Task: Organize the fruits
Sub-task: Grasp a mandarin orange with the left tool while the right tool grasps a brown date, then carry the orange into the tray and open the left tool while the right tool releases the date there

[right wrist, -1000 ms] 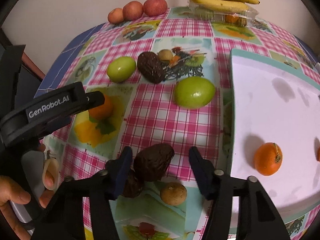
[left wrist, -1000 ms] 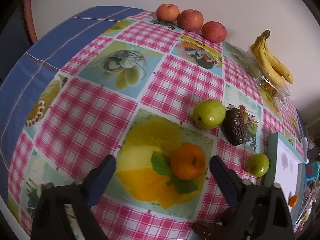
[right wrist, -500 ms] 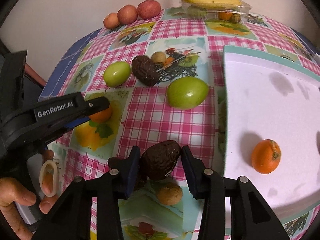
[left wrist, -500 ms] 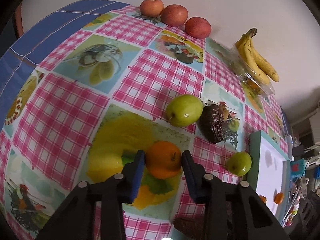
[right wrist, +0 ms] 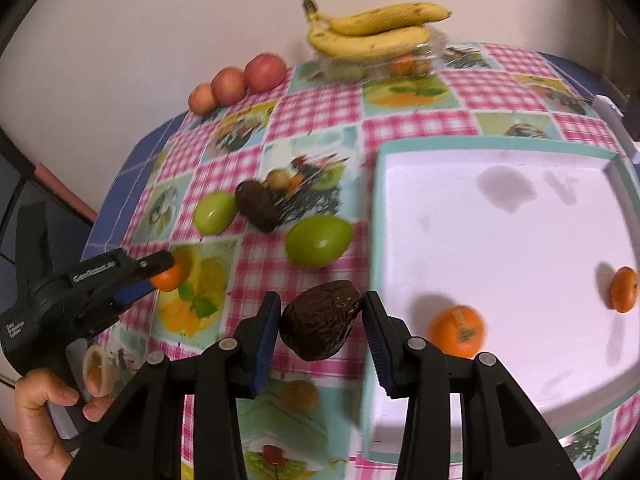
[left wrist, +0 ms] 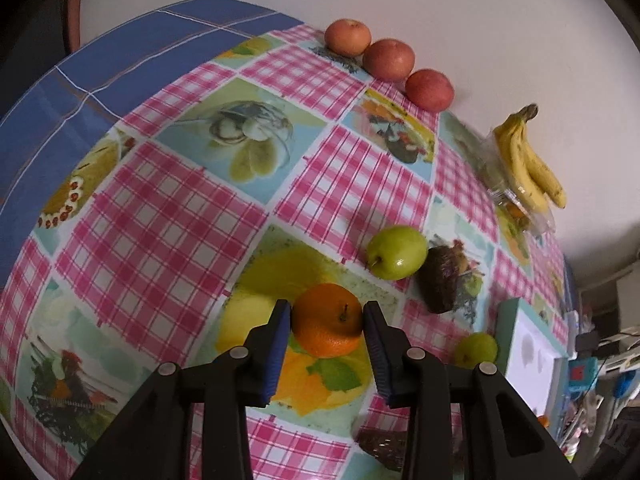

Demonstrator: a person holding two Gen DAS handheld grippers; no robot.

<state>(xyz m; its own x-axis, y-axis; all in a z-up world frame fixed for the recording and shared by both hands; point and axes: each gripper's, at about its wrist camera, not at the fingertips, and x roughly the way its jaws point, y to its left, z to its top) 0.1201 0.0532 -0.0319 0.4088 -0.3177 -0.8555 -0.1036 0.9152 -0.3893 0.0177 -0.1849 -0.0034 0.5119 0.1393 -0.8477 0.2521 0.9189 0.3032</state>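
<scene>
My left gripper is shut on an orange, held just above the patterned tablecloth. From the right wrist view the same left gripper and orange show at the left. A dark wrinkled avocado is clamped in my right gripper, lifted off the cloth beside the white tray. Two oranges lie in the tray. Two green apples and another dark avocado rest on the cloth.
Three red apples line the wall at the back. Bananas lie on a clear plastic box. A small brown fruit sits below my right gripper. A hand holds the left gripper's handle.
Both grippers closed from open onto their fruit: the left on the orange, the right on the avocado. Both fruits have since risen off the cloth, the avocado moving toward the tray.
</scene>
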